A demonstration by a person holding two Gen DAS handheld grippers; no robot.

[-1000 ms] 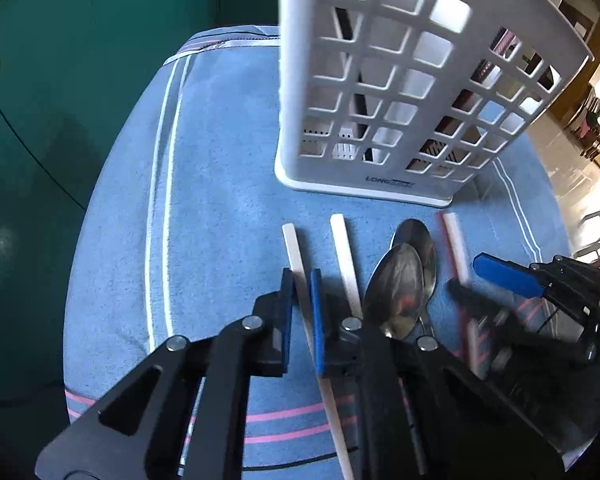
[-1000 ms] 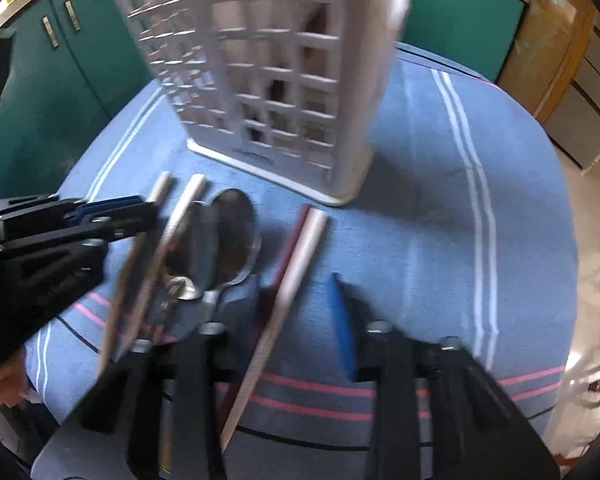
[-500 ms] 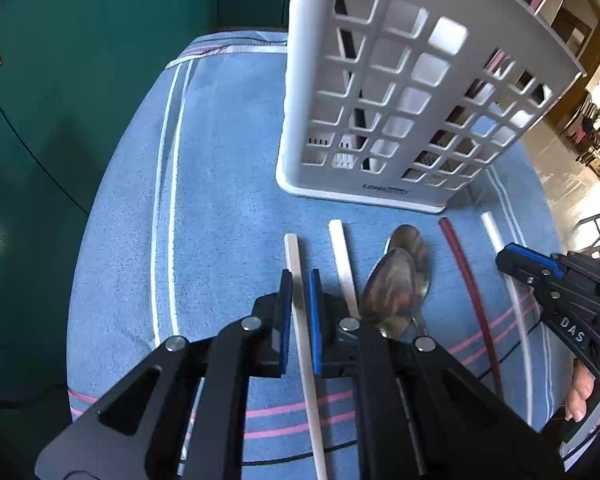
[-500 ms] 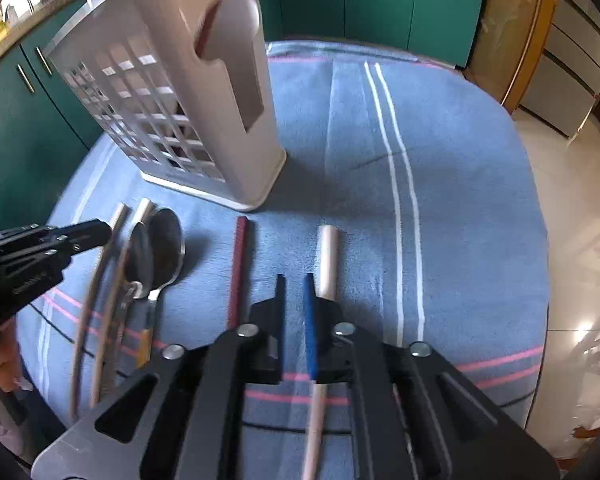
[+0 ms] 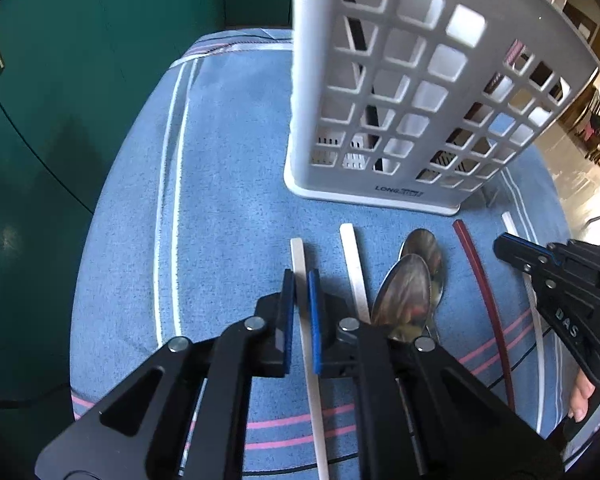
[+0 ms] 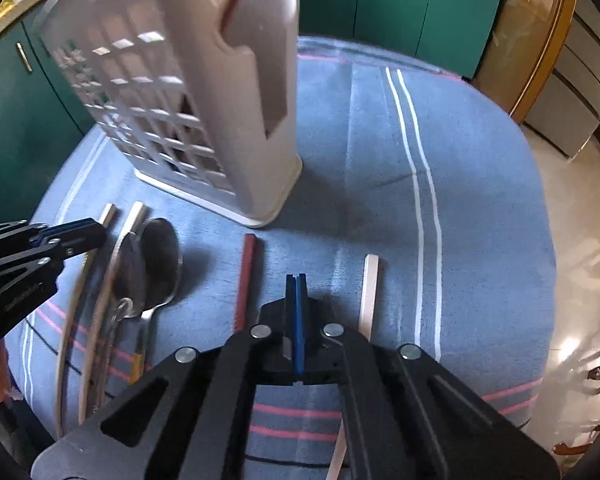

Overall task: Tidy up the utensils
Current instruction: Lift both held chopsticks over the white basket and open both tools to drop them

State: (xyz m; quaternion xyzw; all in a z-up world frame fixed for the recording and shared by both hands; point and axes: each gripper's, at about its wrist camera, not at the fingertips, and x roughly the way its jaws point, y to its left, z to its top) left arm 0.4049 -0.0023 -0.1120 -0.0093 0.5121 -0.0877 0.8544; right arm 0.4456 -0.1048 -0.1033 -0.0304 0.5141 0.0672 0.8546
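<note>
My left gripper (image 5: 301,278) is shut on a white chopstick (image 5: 297,250) that lies on the blue cloth. Beside it lie a second white chopstick (image 5: 354,268), two metal spoons (image 5: 410,288), a dark red chopstick (image 5: 480,280) and another white chopstick (image 5: 534,312). My right gripper (image 6: 296,280) hovers over the cloth with its jaws closing, pads together and nothing between them. The red chopstick (image 6: 246,276) lies to its left and a pale chopstick (image 6: 370,288) to its right. The white lattice utensil basket (image 5: 380,100) stands upright behind the row.
A blue striped cloth (image 6: 380,160) covers the round table, with green cabinet doors (image 5: 60,120) behind it. In the right wrist view the spoons (image 6: 160,264) and my left gripper (image 6: 94,232) sit at the left. A hand's fingers (image 5: 580,396) show at the right edge.
The right gripper pulled the pale chopstick rightward away from the red one, let it go, shifted left and shut empty. The left gripper stays shut on its white chopstick.
</note>
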